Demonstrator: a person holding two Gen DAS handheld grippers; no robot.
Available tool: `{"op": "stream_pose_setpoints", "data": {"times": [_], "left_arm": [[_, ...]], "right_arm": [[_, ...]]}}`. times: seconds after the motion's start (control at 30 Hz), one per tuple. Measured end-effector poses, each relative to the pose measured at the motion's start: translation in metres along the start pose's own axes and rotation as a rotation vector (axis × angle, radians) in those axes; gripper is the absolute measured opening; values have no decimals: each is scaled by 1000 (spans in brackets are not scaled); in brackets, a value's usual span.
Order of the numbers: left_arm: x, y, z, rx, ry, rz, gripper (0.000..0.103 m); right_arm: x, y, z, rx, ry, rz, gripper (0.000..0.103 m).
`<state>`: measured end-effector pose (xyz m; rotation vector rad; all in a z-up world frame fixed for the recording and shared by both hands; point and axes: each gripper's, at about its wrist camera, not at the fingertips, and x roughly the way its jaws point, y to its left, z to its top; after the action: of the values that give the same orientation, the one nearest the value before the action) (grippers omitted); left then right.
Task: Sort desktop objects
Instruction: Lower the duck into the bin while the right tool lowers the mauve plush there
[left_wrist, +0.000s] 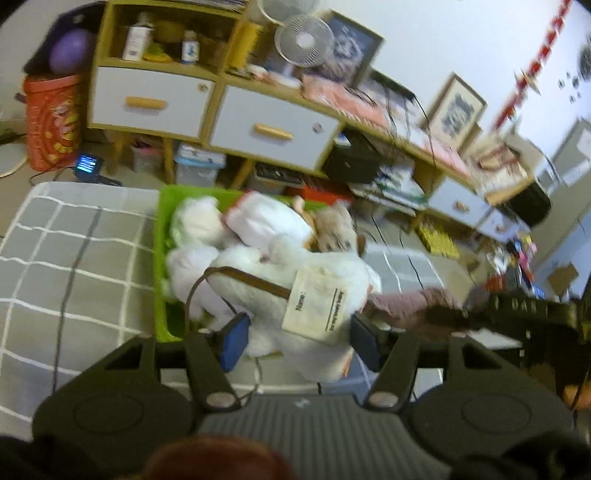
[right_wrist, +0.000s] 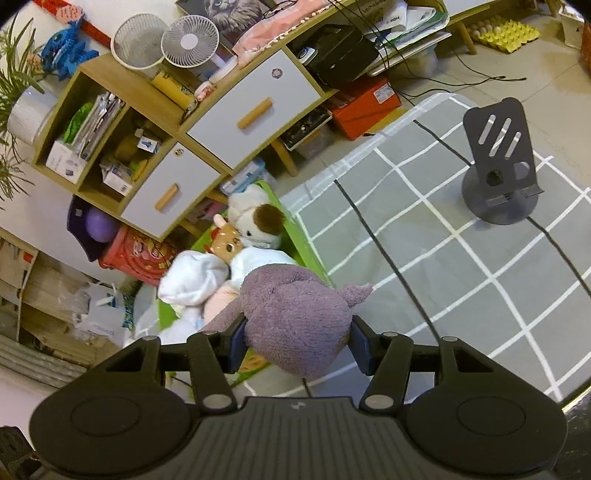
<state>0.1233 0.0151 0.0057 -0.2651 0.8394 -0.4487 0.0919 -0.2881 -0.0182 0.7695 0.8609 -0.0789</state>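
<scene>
Left tongs (left_wrist: 295, 338) clamped on white plush toy (left_wrist: 303, 295), right tongs (right_wrist: 299, 341) on purple plush toy (right_wrist: 295, 314).

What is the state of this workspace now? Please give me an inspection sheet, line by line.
Surface: grey checked cloth over the table.
Job's things: green bin full of soft toys; white plush toy with a paper tag; purple plush toy.
Clutter: phone stand on the cloth.
Grippers: left gripper jaws around the white plush toy; right gripper jaws shut on the purple plush toy.
Cables: black cables across the cloth.
Surroundings: wooden cabinet with drawers, two fans, red box on the floor.
</scene>
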Motion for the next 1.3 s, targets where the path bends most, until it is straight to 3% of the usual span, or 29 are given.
{"op": "stream_pose_setpoints", "data": {"times": [0.4, 0.67, 0.93, 1.17, 1.3], "left_arm": [[7, 17, 12, 4, -115, 137, 58], [31, 15, 11, -18, -170, 149, 58], [58, 23, 6, -42, -127, 157, 59], [62, 22, 4, -37, -119, 166, 59], [59, 21, 3, -40, -117, 157, 64]], "right_arm": [[23, 21, -6, 54, 11, 81, 57], [49, 33, -12, 91, 12, 127, 57], [76, 29, -18, 134, 35, 110, 57], [73, 45, -21, 53, 18, 44, 57], [70, 59, -23, -39, -35, 24, 57]]}}
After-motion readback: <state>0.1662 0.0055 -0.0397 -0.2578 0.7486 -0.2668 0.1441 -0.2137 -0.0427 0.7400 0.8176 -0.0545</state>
